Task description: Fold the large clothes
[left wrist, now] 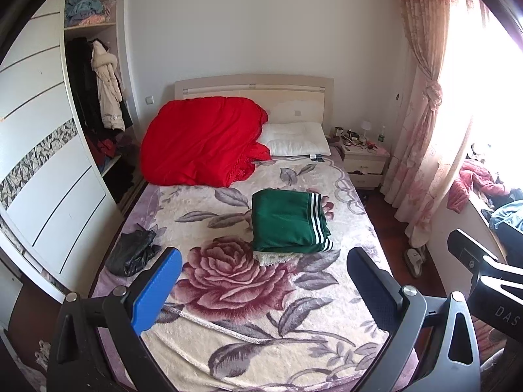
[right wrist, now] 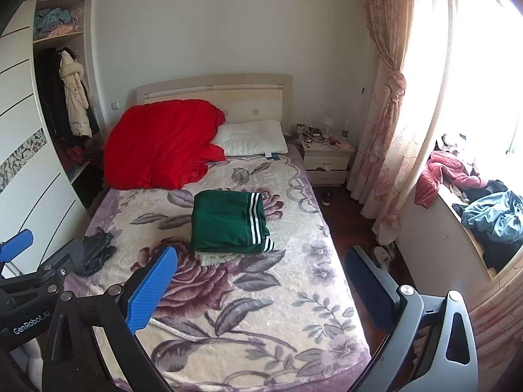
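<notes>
A folded green garment with white stripes [left wrist: 289, 220] lies on the floral bedspread [left wrist: 235, 320], stacked on a pale fluffy folded piece [left wrist: 271, 257]. It also shows in the right wrist view [right wrist: 228, 222]. My left gripper [left wrist: 264, 271] is open and empty, held above the near half of the bed, short of the green stack. My right gripper [right wrist: 261, 269] is open and empty, also above the bed near the stack. The left gripper shows at the left edge of the right wrist view [right wrist: 42, 248].
A crumpled black garment [left wrist: 132, 251] lies near the bed's left edge. A red quilt [left wrist: 202, 145] and white pillow [left wrist: 295, 138] sit at the headboard. An open wardrobe [left wrist: 98, 104] stands left, a nightstand [left wrist: 362, 161] and curtain [left wrist: 425, 124] right. Clothes are piled on the window ledge [right wrist: 490, 215].
</notes>
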A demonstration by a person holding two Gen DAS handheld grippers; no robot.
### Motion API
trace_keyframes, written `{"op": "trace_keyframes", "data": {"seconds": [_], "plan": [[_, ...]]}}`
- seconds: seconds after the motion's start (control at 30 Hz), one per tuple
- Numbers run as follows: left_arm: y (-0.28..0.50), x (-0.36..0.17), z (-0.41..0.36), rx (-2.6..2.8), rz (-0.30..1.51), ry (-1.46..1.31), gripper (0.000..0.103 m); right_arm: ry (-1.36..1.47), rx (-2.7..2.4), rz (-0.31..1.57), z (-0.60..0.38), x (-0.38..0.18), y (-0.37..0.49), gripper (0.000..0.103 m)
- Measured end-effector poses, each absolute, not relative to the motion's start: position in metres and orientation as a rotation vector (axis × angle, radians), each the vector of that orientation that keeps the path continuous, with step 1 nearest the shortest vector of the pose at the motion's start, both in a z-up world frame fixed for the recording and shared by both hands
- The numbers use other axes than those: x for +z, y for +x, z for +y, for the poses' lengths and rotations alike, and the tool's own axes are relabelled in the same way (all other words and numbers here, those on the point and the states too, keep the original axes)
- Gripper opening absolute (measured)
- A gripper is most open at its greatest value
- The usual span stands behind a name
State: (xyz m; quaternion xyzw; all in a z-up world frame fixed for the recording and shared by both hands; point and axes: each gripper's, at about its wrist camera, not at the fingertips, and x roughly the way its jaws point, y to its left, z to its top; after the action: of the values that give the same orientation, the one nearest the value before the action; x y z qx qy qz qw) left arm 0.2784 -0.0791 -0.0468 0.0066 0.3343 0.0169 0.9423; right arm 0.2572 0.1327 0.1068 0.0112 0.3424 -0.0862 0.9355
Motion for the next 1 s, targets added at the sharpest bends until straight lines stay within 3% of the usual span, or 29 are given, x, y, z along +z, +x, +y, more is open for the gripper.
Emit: {"op": "trace_keyframes", "data": {"seconds": [1.0], "plan": [[0.271, -0.027, -0.081, 0.069, 0.633, 0.013, 0.103, 0.018, -0.16, 0.689, 0.138, 0.114, 0.27, 0.103]]}}
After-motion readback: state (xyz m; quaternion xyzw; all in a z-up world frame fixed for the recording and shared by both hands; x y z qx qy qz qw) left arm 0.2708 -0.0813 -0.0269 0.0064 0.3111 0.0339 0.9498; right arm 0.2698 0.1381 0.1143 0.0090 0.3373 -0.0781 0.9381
